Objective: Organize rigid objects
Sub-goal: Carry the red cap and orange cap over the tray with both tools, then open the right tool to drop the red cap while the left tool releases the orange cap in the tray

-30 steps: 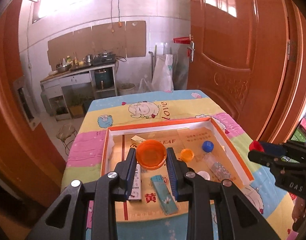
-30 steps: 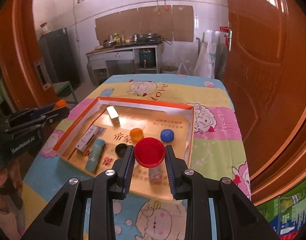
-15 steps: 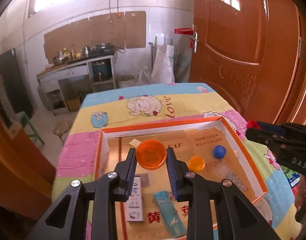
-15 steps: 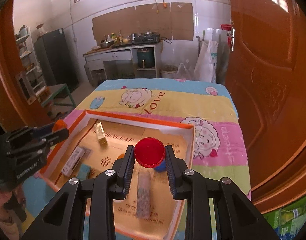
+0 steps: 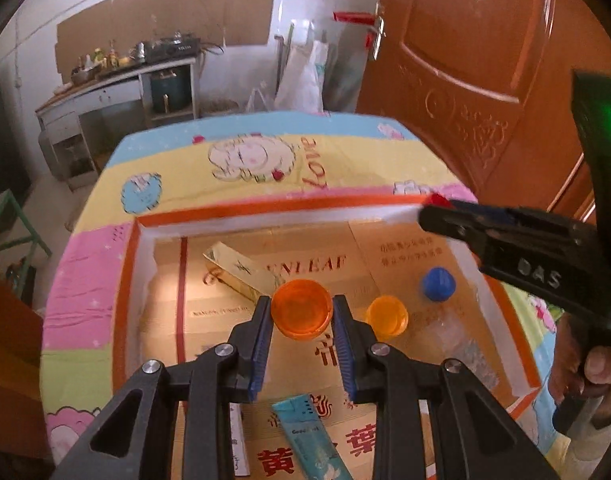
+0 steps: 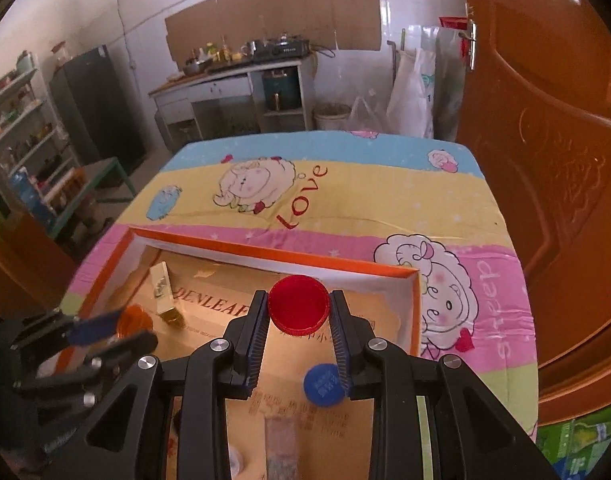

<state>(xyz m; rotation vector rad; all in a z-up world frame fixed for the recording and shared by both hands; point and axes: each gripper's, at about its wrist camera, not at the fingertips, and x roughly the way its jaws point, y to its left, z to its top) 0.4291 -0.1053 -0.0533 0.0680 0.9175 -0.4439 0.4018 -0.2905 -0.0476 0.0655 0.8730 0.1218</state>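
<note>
My left gripper [image 5: 301, 314] is shut on a large orange cap [image 5: 301, 312] and holds it above the floor of an orange-rimmed cardboard tray [image 5: 265, 210]. My right gripper [image 6: 298, 308] is shut on a red ridged cap [image 6: 298, 307] above the tray's far right corner [image 6: 409, 276]. In the tray lie a small orange cap [image 5: 386, 317], a blue cap [image 5: 437, 283], a gold box [image 5: 235, 270], a teal tube [image 5: 313, 440] and a clear packet [image 5: 461, 350]. The right gripper also shows at the right of the left wrist view [image 5: 441, 216].
The tray sits on a table with a colourful cartoon cloth [image 6: 345, 196]. A wooden door [image 6: 545, 140] stands close on the right. A kitchen counter [image 6: 233, 80] is behind the table. The left gripper shows at the lower left of the right wrist view [image 6: 117, 332].
Both grippers have moved forward and lower over the tray, each still shut on its cap. The right gripper has come closer to the tray's far right corner.
</note>
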